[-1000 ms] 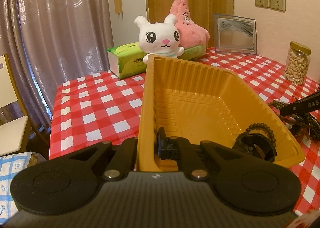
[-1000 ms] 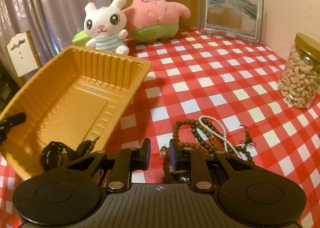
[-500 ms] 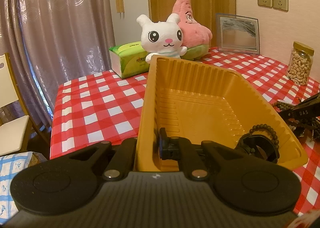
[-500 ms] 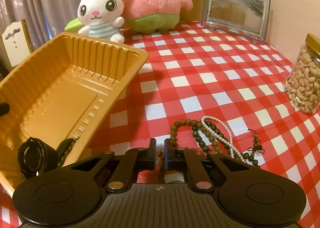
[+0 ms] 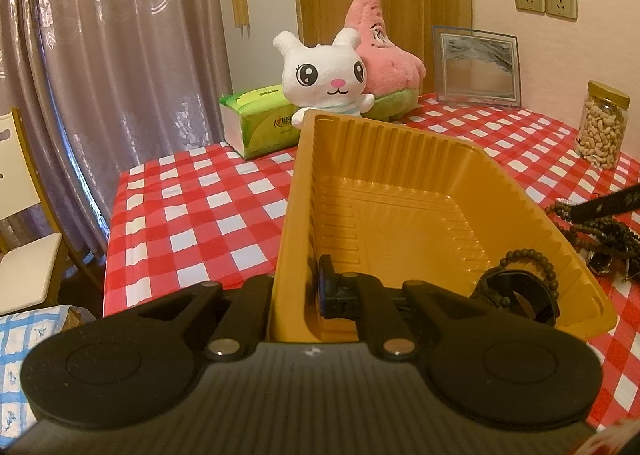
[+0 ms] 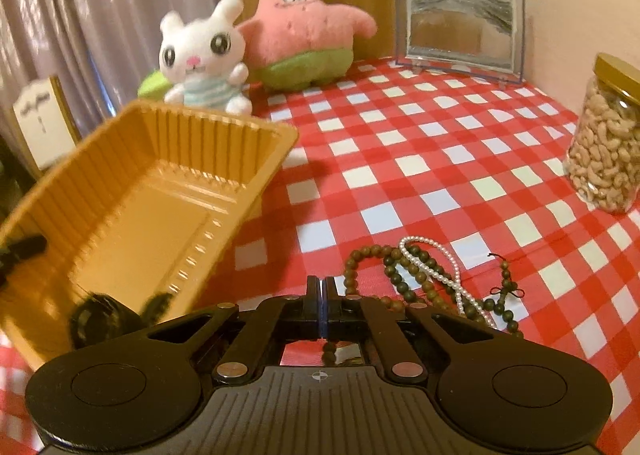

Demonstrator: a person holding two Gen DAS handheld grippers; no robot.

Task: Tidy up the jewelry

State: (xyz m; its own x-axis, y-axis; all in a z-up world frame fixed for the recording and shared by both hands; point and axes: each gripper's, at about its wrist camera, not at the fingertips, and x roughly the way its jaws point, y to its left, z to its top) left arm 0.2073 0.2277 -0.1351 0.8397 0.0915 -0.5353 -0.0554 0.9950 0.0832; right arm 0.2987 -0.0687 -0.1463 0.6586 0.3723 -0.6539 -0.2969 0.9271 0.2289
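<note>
My left gripper (image 5: pixel 296 291) is shut on the near left wall of the yellow plastic tray (image 5: pixel 400 199) and holds it tilted. A black watch (image 5: pixel 516 295) and a brown bead bracelet (image 5: pixel 532 259) lie in the tray's near right corner. My right gripper (image 6: pixel 321 295) is shut on a strand of the dark wooden bead necklace (image 6: pixel 384 263), which lies tangled with a white pearl necklace (image 6: pixel 436 263) on the checked cloth. A few beads hang below the closed jaws. The tray (image 6: pixel 160 191) is to its left.
A white bunny plush (image 5: pixel 324 75), a pink star plush (image 5: pixel 384 51), a green tissue pack (image 5: pixel 260 119), a picture frame (image 5: pixel 476 67) and a jar of cashews (image 5: pixel 602 131) stand at the back and right. A chair (image 5: pixel 24 255) is past the table's left edge.
My right gripper closed its jaws on a strand of the dark bead necklace and lifted a little. My left gripper kept its grip on the tray.
</note>
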